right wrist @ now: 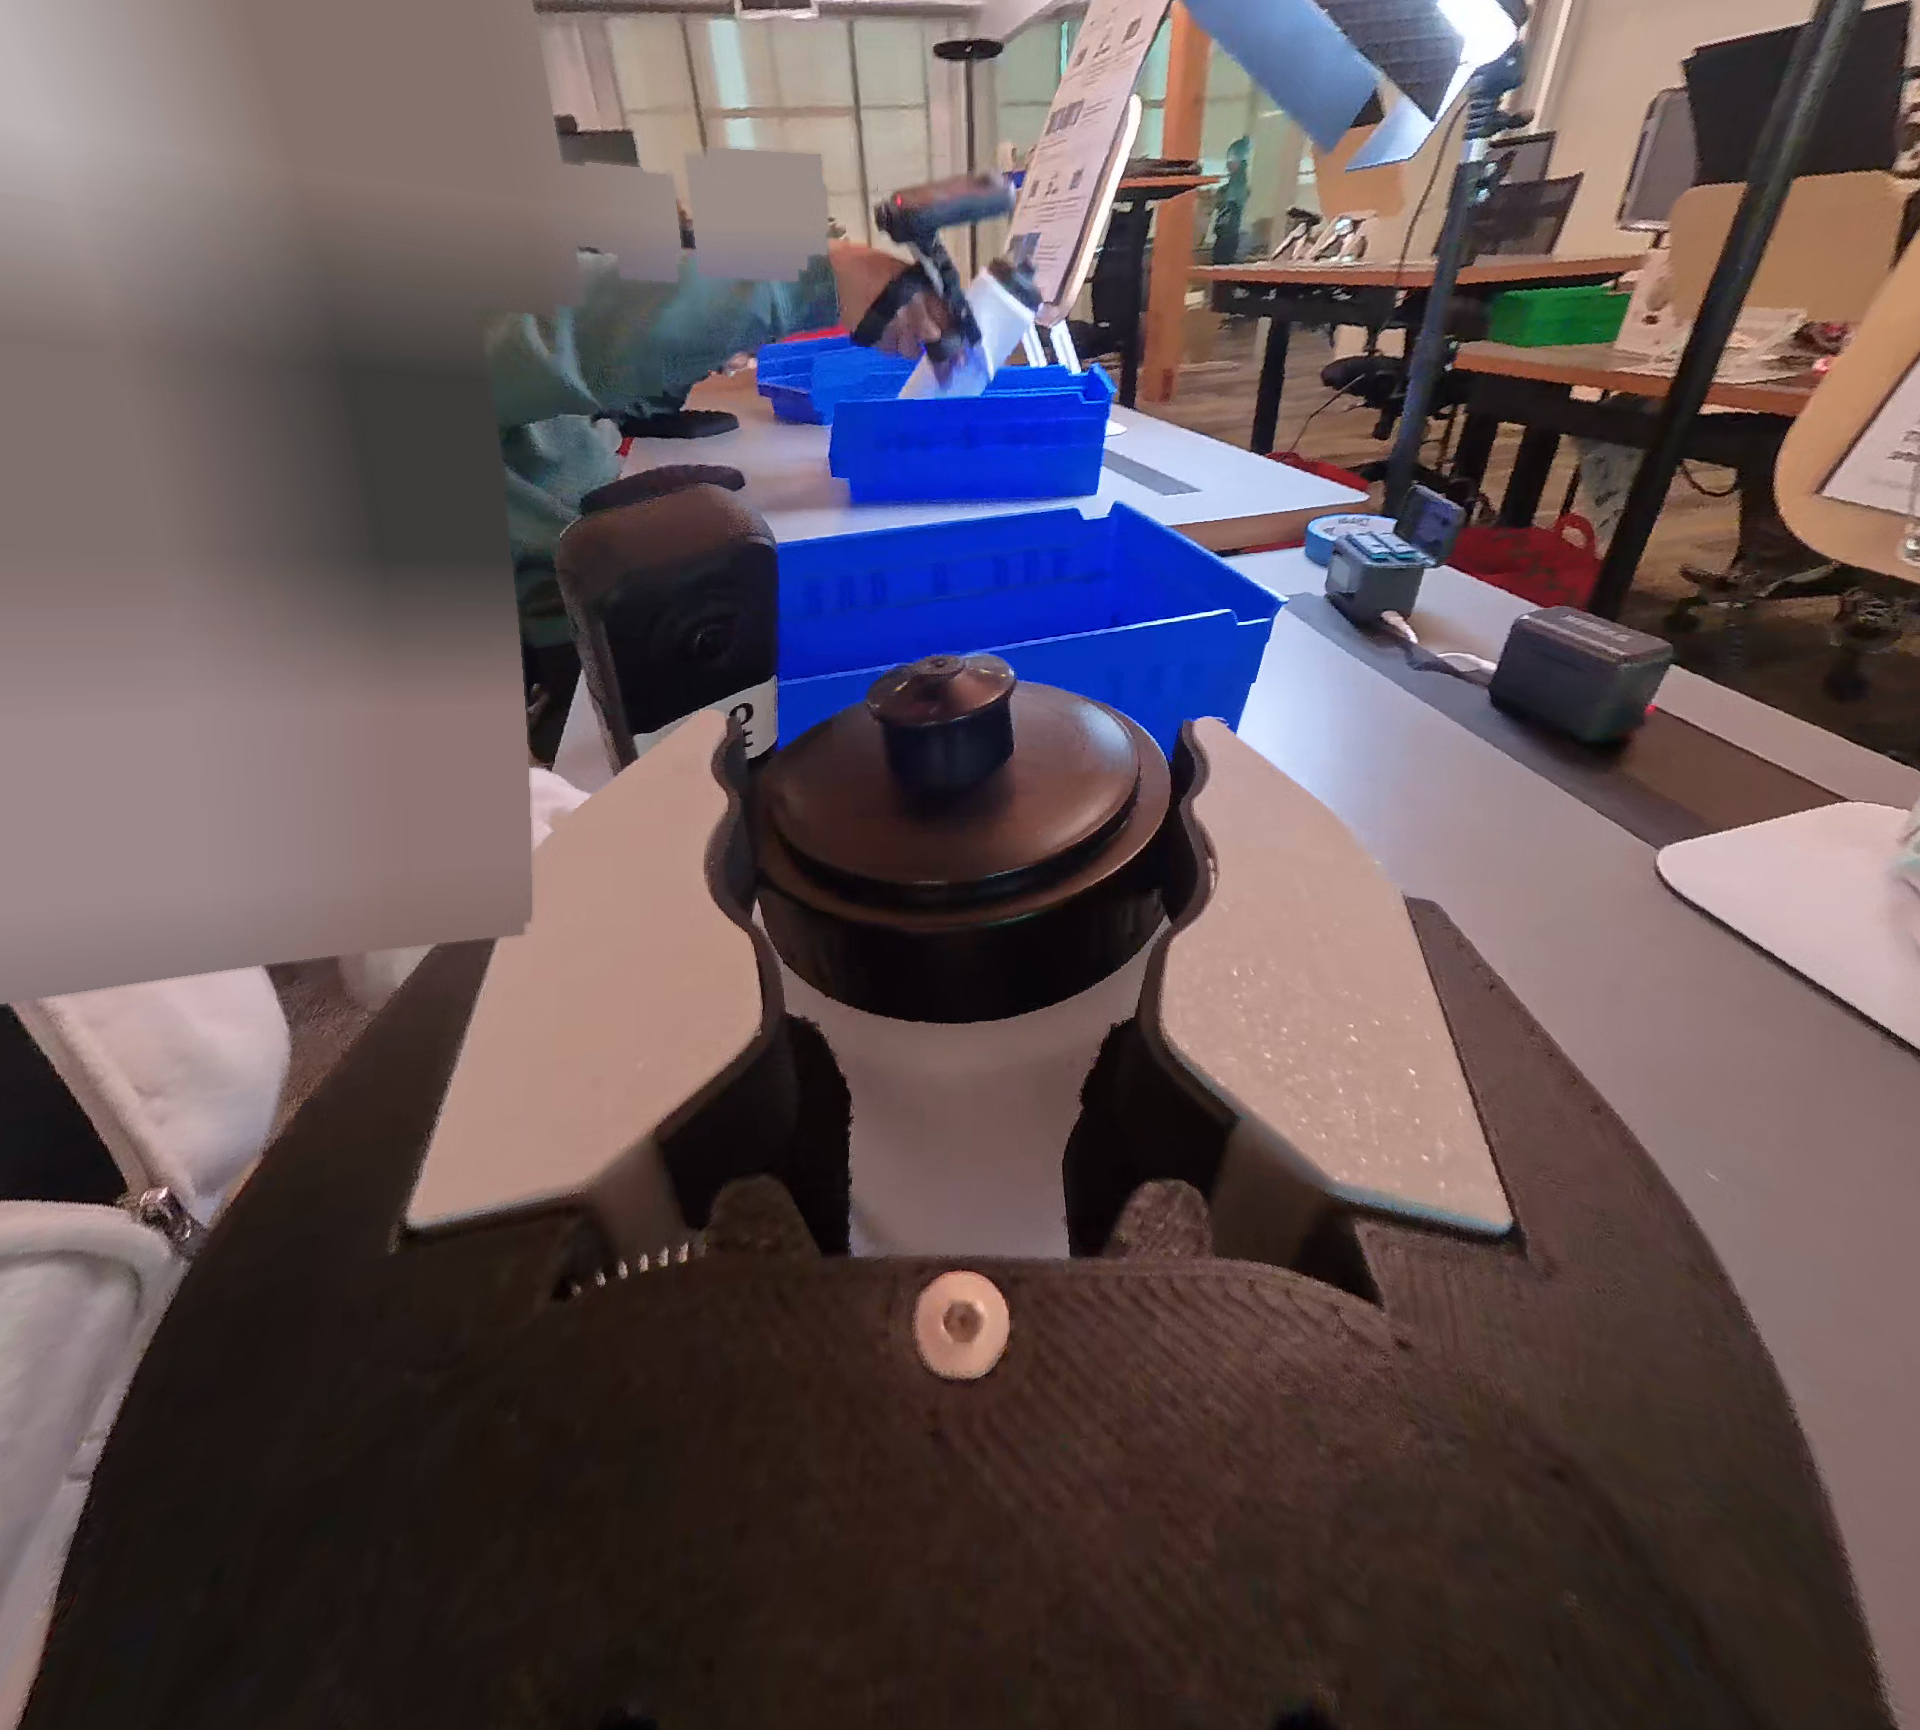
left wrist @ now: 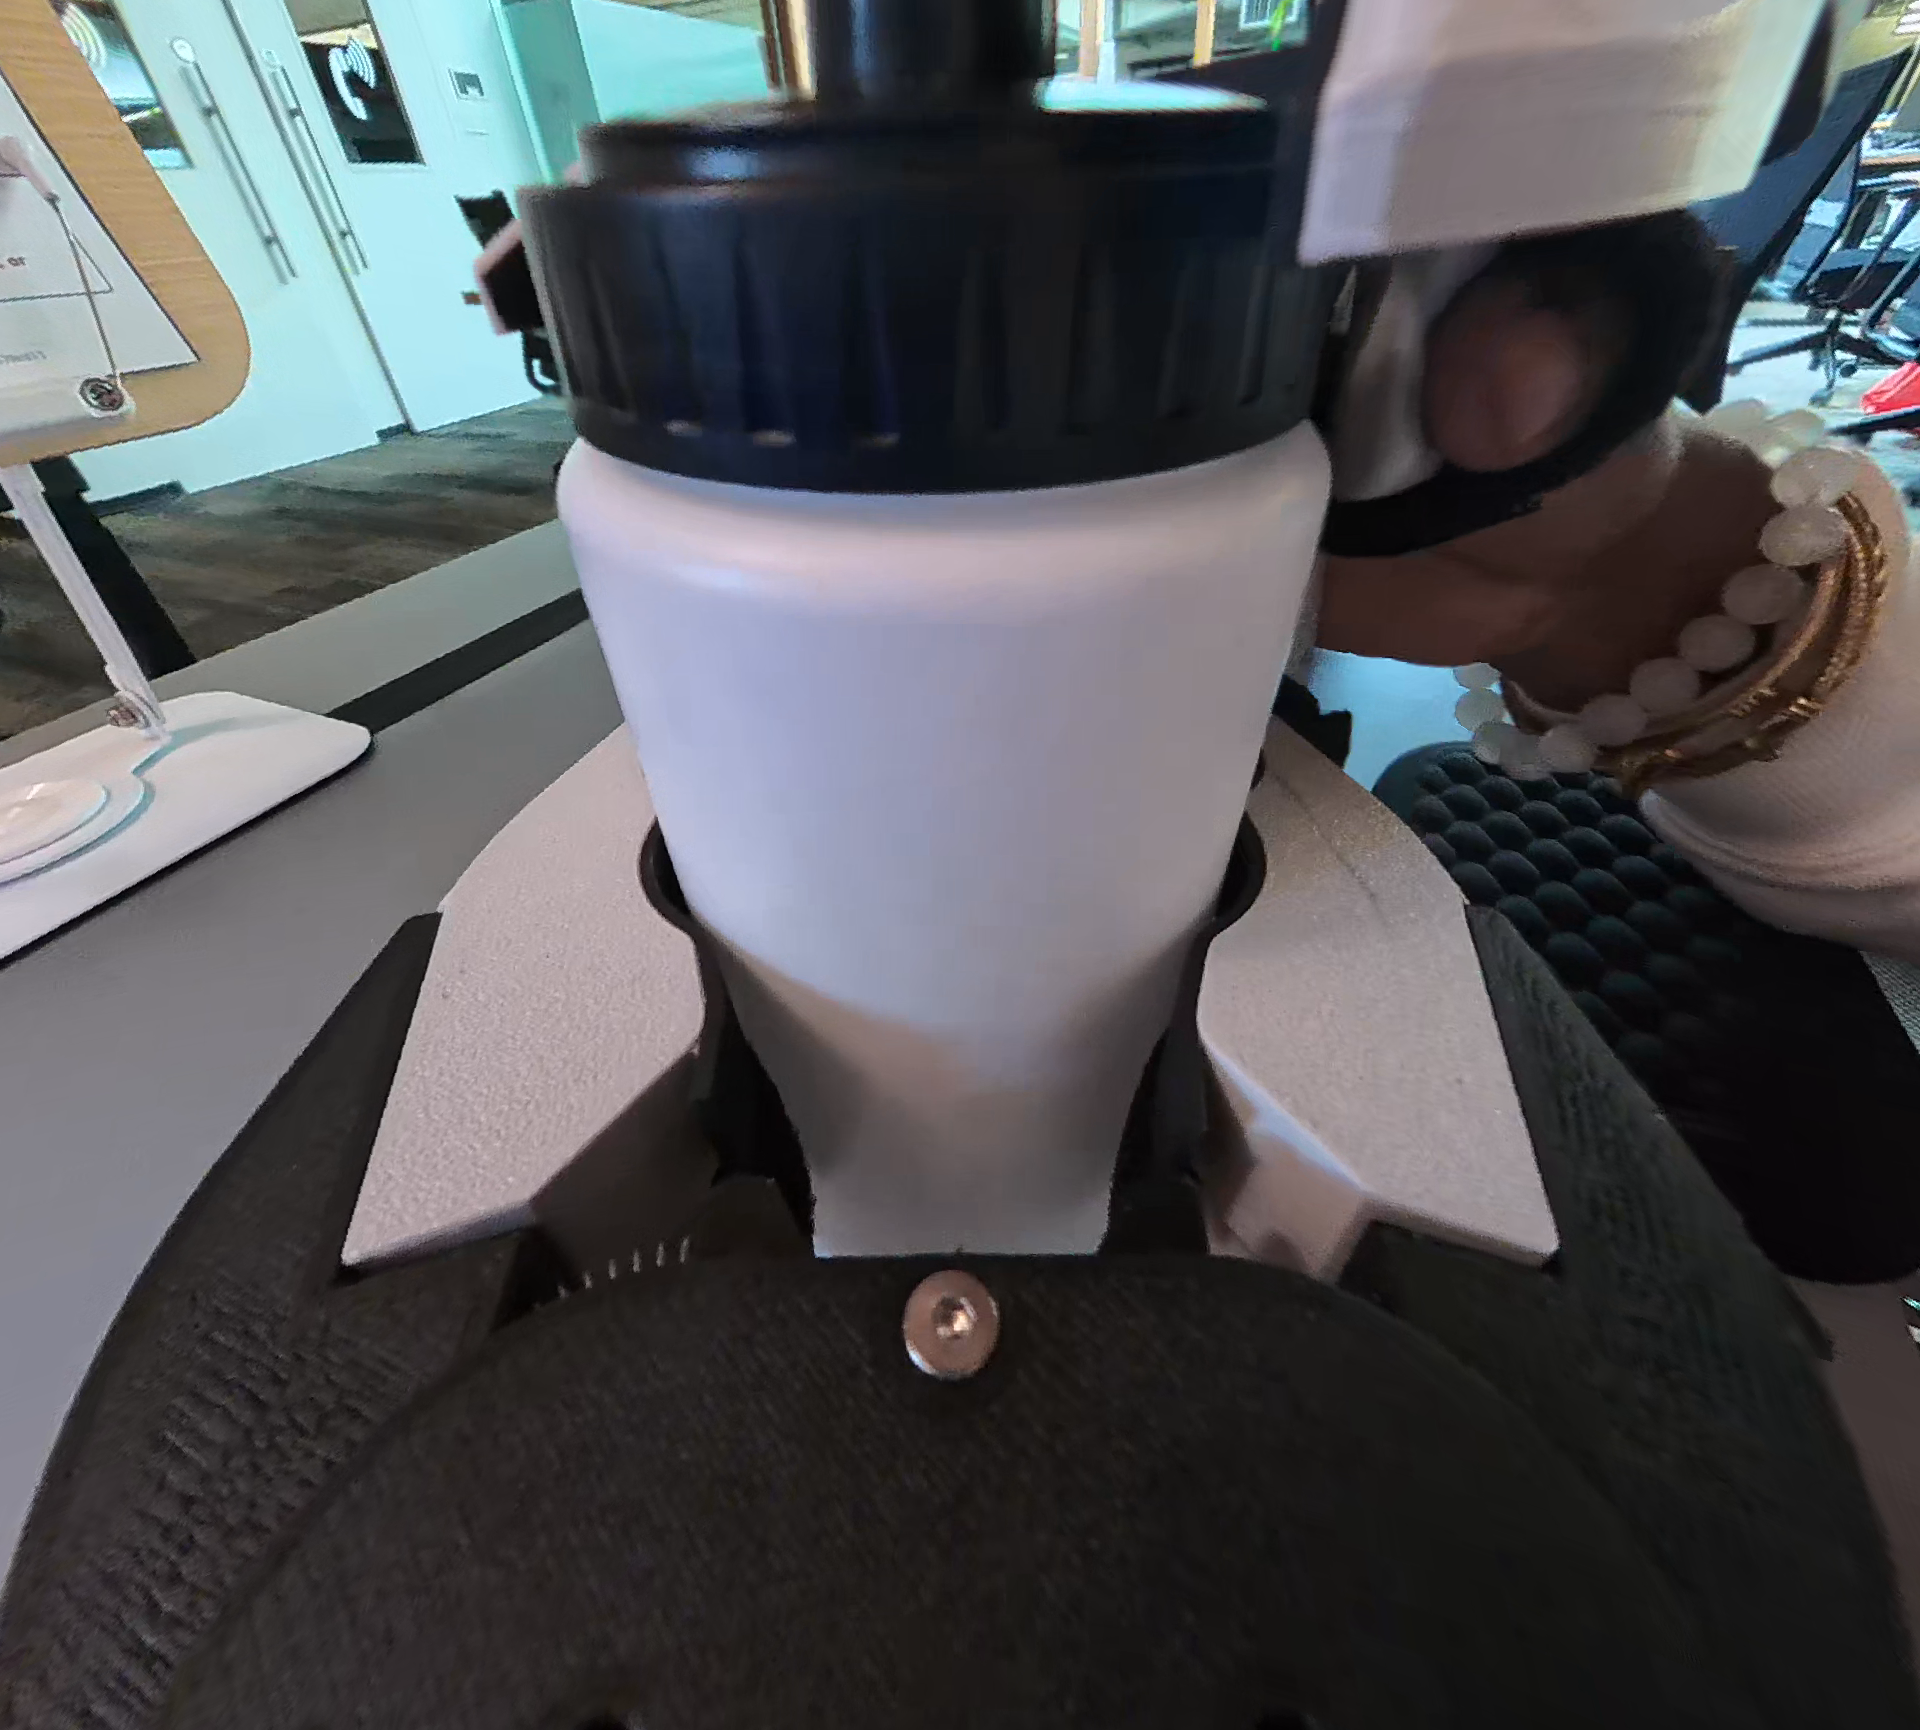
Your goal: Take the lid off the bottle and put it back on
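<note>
A white bottle (left wrist: 935,693) stands upright with a black ribbed lid (left wrist: 914,330) and pull spout on its top. My left gripper (left wrist: 951,859) is shut on the bottle's body, one finger on each side. My right gripper (right wrist: 961,776) is shut on the lid (right wrist: 956,849), its pads pressing the lid's left and right sides above the white bottle body (right wrist: 956,1109). In the left wrist view one white finger (left wrist: 1558,49) of the right gripper shows beside the lid, held by a hand with bracelets. The lid looks slightly blurred there.
The bottle is over a grey table (left wrist: 208,1005). A white sign stand base (left wrist: 156,797) sits to the left. A blue bin (right wrist: 1018,620) lies beyond the bottle, with a charger box (right wrist: 1579,683) and a white base (right wrist: 1808,901) to the right. Another person works at a farther table.
</note>
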Tool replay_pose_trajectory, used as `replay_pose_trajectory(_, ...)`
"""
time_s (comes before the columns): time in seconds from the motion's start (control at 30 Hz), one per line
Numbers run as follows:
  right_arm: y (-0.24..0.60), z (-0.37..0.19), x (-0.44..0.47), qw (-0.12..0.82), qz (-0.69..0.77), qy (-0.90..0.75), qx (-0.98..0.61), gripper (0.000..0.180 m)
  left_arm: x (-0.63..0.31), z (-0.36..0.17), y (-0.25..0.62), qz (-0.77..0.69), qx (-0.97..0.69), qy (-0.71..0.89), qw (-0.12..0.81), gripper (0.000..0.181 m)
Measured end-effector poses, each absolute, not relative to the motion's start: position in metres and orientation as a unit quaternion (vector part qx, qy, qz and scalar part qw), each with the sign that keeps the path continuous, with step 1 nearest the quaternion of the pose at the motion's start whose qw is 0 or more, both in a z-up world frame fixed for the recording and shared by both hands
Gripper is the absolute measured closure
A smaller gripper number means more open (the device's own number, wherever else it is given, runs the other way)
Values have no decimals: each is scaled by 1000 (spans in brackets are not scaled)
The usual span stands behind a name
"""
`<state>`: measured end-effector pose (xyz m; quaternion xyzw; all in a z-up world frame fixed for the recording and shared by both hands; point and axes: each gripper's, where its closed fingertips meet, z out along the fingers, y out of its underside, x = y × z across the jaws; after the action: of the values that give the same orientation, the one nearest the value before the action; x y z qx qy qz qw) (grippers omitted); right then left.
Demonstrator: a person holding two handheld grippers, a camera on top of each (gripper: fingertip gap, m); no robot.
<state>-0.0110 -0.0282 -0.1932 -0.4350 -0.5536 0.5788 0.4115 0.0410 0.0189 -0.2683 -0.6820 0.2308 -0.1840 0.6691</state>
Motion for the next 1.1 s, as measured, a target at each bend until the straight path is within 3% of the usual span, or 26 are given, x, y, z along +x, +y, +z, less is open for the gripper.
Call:
replay_pose_trajectory(0.03, -27, -193, -10, 417, 579, -547, -437, 102, 42, -269, 19, -184, -686, 230, 666, 83)
replay_pose_trajectory(0.4, -25, -192, -6, 479, 573, -503, -435, 102, 46, -268, 15, -204, -685, 221, 664, 82)
replay_pose_trajectory(0.57, -18, -202, 21, 458, 645, -433, -432, 59, 10, -239, 15, -390, -612, 80, 683, 81)
replay_pose_trajectory(0.67, -11, -215, 34, 477, 638, -412, -443, 53, -32, -216, 15, -482, -533, -32, 695, 81)
replay_pose_trajectory(0.9, -20, -261, 7, 495, 406, -579, -504, 60, -27, -207, 5, -448, -517, 11, 729, 81)
replay_pose_trajectory(0.97, -20, -273, 0, 491, 338, -616, -514, 73, -14, -206, 0, -447, -515, 42, 730, 81)
replay_pose_trajectory(1.03, -22, -278, -3, 496, 298, -635, -512, 98, -6, -203, -5, -442, -508, 63, 736, 80)
replay_pose_trajectory(1.1, -24, -278, -3, 500, 293, -627, -520, 99, -4, -201, -8, -435, -509, 76, 739, 80)
